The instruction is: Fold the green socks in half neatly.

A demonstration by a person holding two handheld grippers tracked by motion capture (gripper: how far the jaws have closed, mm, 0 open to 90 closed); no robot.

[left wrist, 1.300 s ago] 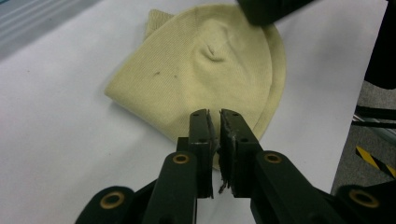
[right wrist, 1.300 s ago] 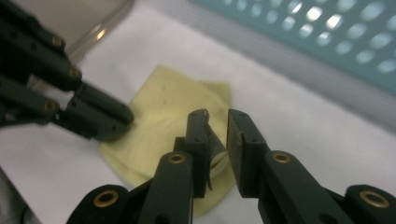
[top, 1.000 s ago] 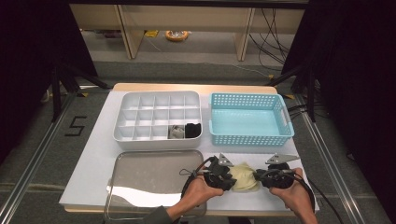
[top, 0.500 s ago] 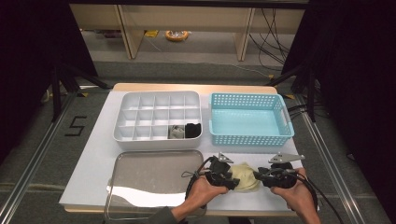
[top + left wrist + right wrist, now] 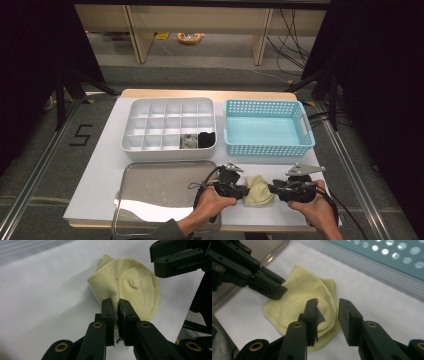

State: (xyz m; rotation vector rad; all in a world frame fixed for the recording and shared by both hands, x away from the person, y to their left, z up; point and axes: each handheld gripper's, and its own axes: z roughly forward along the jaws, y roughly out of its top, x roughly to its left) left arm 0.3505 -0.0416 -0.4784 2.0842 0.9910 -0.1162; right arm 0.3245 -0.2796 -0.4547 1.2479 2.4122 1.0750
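The yellow sock lies bunched on the white surface, near the front edge, between the metal tray and the right hand. The blue basket sits just behind it.

The left gripper has its jaws clenched on a small fold at the sock's edge. That pinch is thin, so the cloth could slip out if the hand pulls fast. Then the sock would flop flat again.

The right gripper has its jaws spread apart, over the other side of the sock. One jaw is above the cloth and one is above bare surface. If they close there, they might grab too little, or drag the sock toward the edge.
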